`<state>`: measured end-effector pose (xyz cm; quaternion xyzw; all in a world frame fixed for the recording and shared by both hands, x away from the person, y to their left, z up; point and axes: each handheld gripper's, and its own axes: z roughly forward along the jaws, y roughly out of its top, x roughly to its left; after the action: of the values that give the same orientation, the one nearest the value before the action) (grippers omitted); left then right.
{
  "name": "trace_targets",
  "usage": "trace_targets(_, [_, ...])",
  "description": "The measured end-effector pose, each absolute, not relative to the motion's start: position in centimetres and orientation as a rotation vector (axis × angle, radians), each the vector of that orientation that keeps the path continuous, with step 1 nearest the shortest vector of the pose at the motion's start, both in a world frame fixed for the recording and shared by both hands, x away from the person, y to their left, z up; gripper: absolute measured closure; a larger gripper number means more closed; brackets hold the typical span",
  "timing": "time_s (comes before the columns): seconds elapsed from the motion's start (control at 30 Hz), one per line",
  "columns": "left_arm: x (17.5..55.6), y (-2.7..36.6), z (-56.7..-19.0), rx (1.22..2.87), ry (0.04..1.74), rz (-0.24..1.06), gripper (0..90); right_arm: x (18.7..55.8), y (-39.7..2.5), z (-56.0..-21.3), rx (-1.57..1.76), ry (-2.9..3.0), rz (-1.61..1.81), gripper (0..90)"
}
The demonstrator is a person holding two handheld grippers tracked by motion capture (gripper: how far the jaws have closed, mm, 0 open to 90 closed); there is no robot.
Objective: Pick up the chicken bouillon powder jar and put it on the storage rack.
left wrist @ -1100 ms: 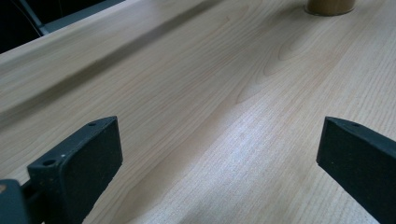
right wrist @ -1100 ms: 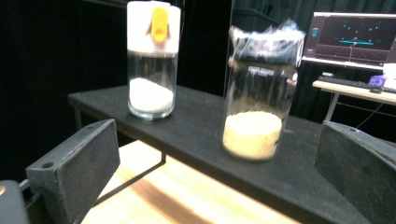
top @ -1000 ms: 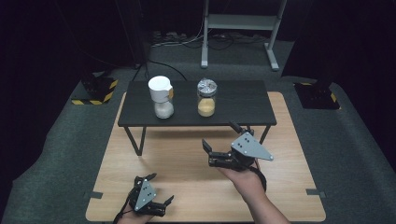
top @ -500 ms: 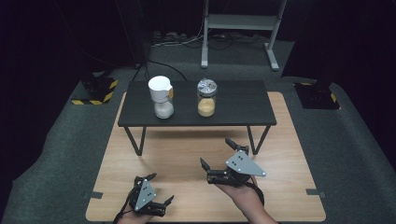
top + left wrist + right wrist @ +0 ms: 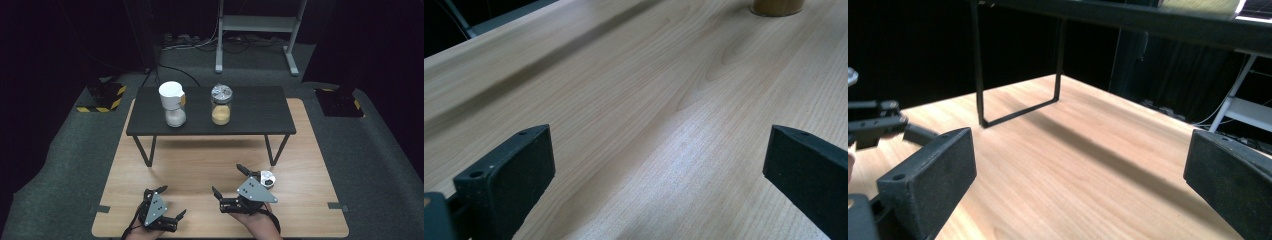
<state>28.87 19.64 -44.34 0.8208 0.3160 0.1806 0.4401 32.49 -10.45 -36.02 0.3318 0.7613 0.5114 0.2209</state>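
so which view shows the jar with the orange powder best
The high view: the jar with the orange powder stands whole on the black table, silver lid on, beside the white-capped jar. The right gripper view catches just the table's underside and a leg.

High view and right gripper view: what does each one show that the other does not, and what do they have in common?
The high view gives the top of the black table with two jars on it, a white-lidded jar and a metal-lidded jar, plus the left gripper whole. The right gripper view gives the table's underside and a looped table leg from low down. Both show the wooden board and the right gripper, jaws wide apart and empty.
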Motion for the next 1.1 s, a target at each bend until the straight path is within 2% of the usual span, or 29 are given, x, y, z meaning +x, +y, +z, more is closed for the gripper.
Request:
trace_targets(0.77, [28.8, 19.7, -44.3, 2.035, 0.781, 0.452, 0.5, 29.5, -10.0, -43.2, 0.884, 2.272, 1.225, 0.1])
trace_targets(1.1, [28.9, 19.7, -44.3, 2.029, 0.784, 0.447, 0.5, 29.3, -9.2, -43.4, 0.806, 2.317, 1.149, 0.0])
